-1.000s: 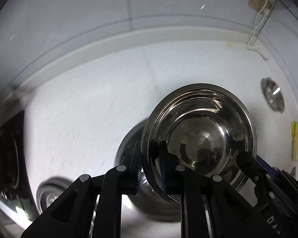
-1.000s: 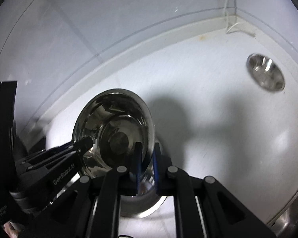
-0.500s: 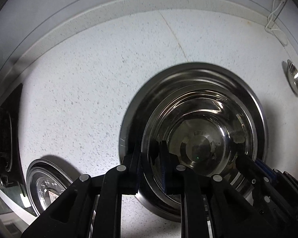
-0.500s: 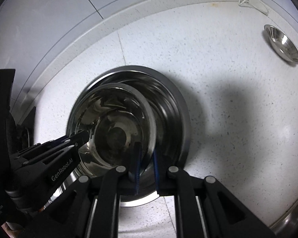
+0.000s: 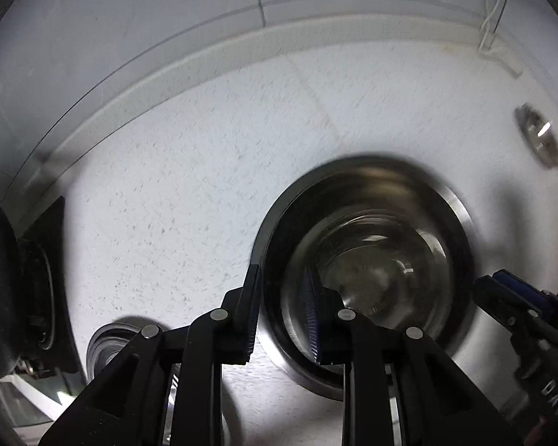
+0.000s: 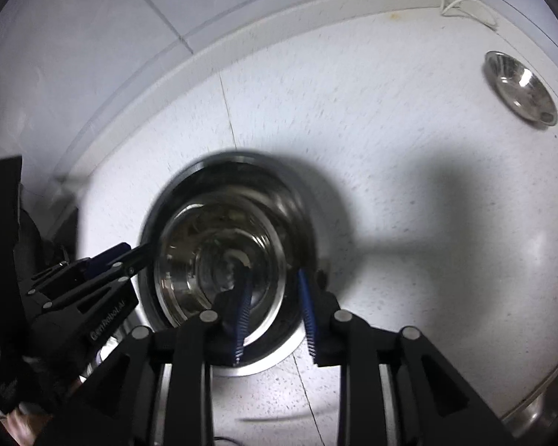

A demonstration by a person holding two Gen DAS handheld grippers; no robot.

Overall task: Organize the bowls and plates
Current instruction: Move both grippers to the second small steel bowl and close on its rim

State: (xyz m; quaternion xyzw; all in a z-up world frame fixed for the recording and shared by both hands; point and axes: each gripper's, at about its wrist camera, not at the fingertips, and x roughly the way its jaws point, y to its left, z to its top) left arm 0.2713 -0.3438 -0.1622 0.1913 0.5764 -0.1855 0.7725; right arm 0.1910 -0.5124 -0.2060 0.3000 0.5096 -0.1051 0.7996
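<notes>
1. One white speckled desk (image 5: 190, 171) carries everything; a raised white lip runs along its far edge, below a pale tiled wall (image 5: 130, 18).
2. One large steel bowl (image 5: 461, 215) stands on the desk, near its middle in both wrist views. It is the widest of the bowls and blurred.
3. One medium steel bowl (image 6: 219, 256) sits nested inside the large one, mouth up, its rim below the large bowl's rim.
4. Two black grippers flank this stack. The left gripper (image 5: 282, 312) straddles the stack's left rim, one finger outside and one inside. Its jaws are opening, and the pads stand clear of the metal.
5. The right gripper (image 6: 273, 312) straddles the opposite rim the same way. Its jaws are opening too, with a clear gap between the blue pads (image 6: 242, 316) and the rim.
6. One small steel bowl (image 6: 520, 89) lies well apart from the stack, toward the far right corner of the desk.
7. One more steel dish (image 5: 104, 349) rests near the left gripper, at the lower left of its view, partly hidden by the finger; I cannot tell whether it is a plate or a bowl.
8. One white cable (image 6: 461, 3) hangs down the wall and ends on the desk lip.
</notes>
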